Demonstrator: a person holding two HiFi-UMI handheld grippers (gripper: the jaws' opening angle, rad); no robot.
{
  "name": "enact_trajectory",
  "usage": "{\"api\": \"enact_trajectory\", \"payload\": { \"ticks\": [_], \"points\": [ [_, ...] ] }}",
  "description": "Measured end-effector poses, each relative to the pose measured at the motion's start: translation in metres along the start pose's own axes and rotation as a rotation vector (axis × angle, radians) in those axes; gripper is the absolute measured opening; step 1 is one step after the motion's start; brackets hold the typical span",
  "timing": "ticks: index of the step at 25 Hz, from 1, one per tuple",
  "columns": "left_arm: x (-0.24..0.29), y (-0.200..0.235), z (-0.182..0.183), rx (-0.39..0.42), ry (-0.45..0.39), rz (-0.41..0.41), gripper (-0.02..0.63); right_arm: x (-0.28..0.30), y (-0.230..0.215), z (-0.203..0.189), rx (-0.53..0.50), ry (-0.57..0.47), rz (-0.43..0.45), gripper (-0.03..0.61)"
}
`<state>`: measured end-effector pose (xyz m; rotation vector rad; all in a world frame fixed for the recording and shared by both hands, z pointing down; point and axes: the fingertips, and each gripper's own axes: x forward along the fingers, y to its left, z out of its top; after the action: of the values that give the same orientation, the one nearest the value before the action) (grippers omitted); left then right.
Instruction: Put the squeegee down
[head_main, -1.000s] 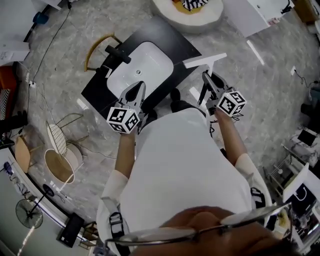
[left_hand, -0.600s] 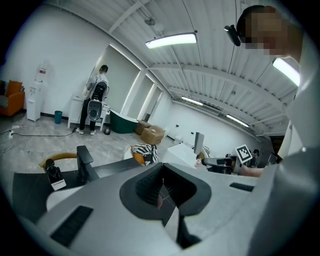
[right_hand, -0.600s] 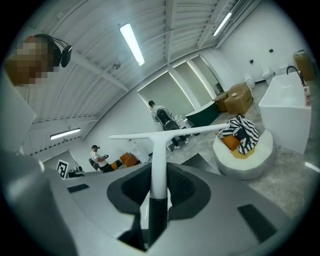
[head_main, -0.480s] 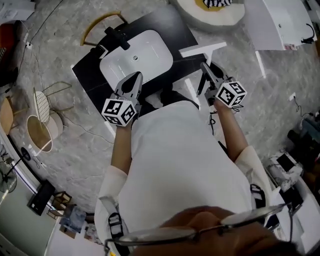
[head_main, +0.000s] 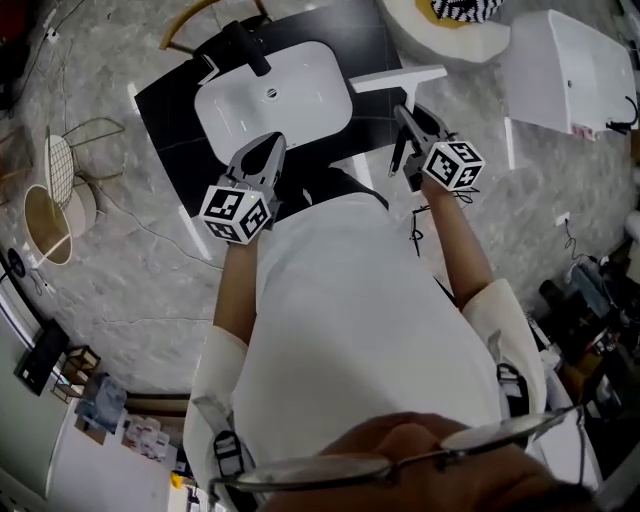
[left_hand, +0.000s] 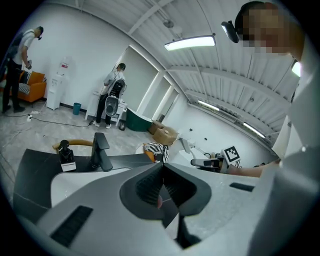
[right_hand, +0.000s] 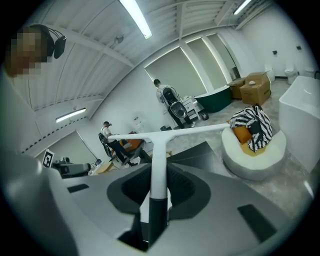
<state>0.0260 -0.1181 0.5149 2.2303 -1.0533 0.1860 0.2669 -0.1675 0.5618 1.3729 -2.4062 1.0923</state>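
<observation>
The squeegee (head_main: 398, 79) has a white T-shaped blade and a white handle with a black grip. My right gripper (head_main: 405, 118) is shut on that handle and holds it over the right edge of the black counter (head_main: 165, 100). In the right gripper view the squeegee (right_hand: 158, 165) stands upright between the jaws of my right gripper (right_hand: 157, 175), its blade level across the top. My left gripper (head_main: 268, 148) hovers at the near rim of the white basin (head_main: 300, 95). In the left gripper view my left gripper (left_hand: 161, 167) has its jaw tips touching, with nothing between them.
A black faucet (head_main: 246, 46) and a small dispenser (left_hand: 65, 155) stand at the basin's far side. A white round pouf with a striped cushion (head_main: 450, 28) lies beyond the counter, a white box (head_main: 568, 72) to its right. Wire stools (head_main: 60, 175) stand at the left. People (left_hand: 112, 95) stand in the background.
Both grippers have moved forward toward the counter and dipped. The right one carried the squeegee leftward, so its blade now hangs over the counter's right edge.
</observation>
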Motion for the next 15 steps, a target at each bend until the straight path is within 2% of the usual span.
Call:
{"api": "enact_trajectory", "payload": {
  "ticks": [7,15],
  "points": [
    [0.003,0.02,-0.006,-0.045,0.015,0.008,0.005,0.05,-0.023,-0.022,-0.073,0.126,-0.036,0.092],
    [0.018,0.026,-0.018,-0.095,0.015,0.019,0.005,0.092,-0.07,-0.057,-0.155,0.251,-0.111,0.092]
  ]
}}
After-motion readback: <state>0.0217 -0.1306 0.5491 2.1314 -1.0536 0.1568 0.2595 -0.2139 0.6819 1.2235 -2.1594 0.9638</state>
